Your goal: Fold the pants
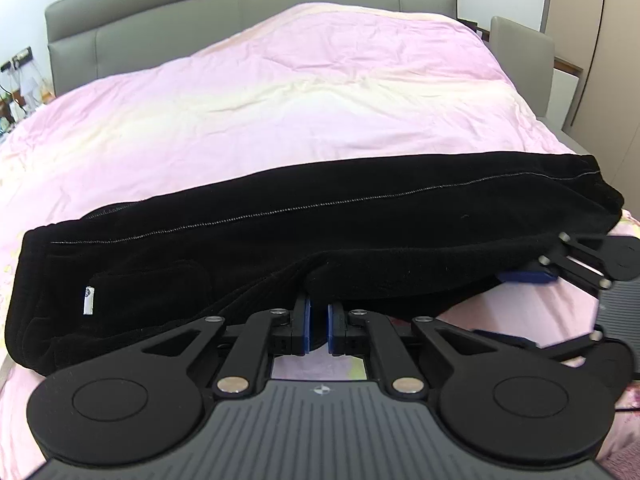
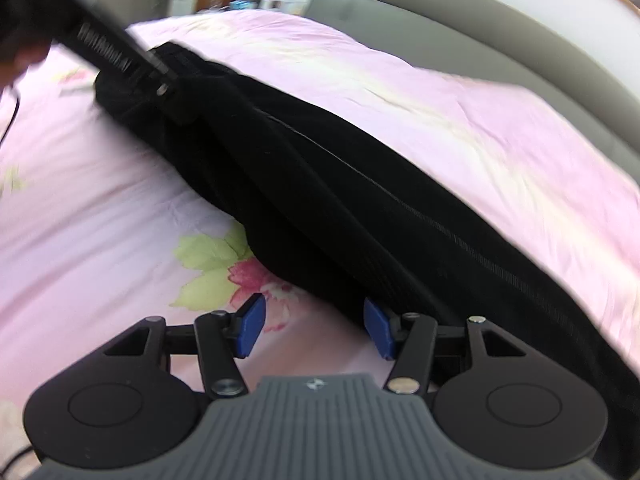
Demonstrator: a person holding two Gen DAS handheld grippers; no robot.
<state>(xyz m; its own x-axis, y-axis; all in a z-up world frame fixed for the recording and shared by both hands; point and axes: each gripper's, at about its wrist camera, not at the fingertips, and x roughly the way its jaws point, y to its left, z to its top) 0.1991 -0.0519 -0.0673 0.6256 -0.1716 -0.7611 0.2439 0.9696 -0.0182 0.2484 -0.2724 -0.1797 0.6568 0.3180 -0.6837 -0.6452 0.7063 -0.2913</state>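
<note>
Jaws of the left gripper [image 1: 318, 326] pinch the black pants [image 1: 304, 236], stretched lengthwise across the bed [image 1: 280, 92]; right gripper [image 2: 316, 330] gapes.

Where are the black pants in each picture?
Left wrist view: the black pants stretch across the middle, from left edge to right, with the left gripper shut on their near edge.
Right wrist view: the pants run slantwise from upper left to lower right, beside the open right gripper.
Shared landmark: the pink bedcover under them.
</note>
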